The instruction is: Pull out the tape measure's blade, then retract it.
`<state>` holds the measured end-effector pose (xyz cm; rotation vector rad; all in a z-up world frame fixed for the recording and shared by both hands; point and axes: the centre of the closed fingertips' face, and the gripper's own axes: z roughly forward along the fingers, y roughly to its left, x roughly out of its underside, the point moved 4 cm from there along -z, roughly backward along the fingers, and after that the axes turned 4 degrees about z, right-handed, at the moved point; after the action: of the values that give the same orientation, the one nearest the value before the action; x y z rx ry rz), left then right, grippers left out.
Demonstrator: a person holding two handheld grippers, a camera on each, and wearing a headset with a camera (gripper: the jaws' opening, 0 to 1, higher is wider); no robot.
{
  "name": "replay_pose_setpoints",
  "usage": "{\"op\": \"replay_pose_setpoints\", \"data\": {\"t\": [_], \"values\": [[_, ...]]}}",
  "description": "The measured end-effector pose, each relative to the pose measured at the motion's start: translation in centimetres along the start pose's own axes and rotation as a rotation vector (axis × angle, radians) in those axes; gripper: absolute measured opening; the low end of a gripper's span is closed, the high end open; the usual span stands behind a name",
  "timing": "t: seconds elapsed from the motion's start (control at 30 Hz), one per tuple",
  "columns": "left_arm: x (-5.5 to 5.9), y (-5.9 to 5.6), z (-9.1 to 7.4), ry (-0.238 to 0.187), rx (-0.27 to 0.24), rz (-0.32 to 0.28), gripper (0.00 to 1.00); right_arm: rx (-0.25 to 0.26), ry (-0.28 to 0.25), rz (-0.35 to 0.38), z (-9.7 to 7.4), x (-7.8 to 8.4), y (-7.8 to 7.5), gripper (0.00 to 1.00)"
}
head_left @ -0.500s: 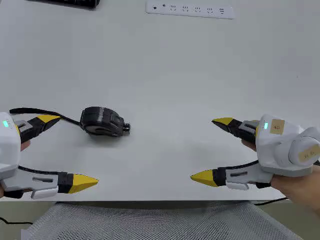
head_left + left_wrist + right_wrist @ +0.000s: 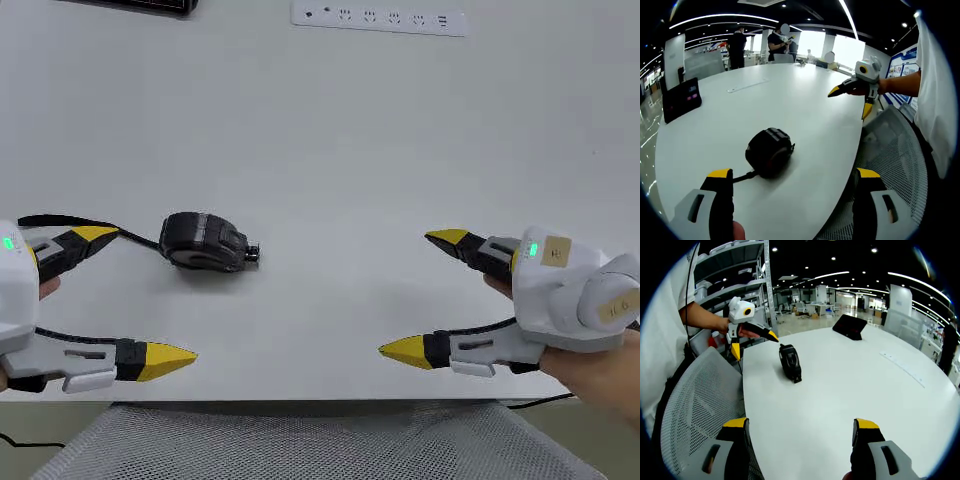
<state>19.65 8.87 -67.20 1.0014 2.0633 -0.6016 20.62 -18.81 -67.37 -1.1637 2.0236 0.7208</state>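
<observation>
Head view: tape measure [image 2: 205, 242] sat near-left on table [image 2: 330, 130], just beside left gripper [image 2: 150, 294]'s far jaw. It and right gripper [image 2: 408, 295] both gaped open, empty. Left gripper view: strap [image 2: 742, 176] trailed by my jaw, snag risk imo. Right gripper view: near edge close, case could skid off; far side roomy.

Head view downward, all share tape measure [image 2: 205, 242]
</observation>
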Motion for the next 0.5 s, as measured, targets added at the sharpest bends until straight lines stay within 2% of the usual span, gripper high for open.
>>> {"op": "replay_pose_setpoints", "data": {"t": [0.13,0.5], "values": [[0.09,-0.14,-0.05,0.001,0.011,-0.008,0.94,0.004,0.0,0.01,-0.08,0.08,-0.1,0.82],[-0.27,0.56,0.32,0.006,0.024,0.013,0.96,-0.002,0.005,0.002,0.08,0.09,-0.33,0.82]]}}
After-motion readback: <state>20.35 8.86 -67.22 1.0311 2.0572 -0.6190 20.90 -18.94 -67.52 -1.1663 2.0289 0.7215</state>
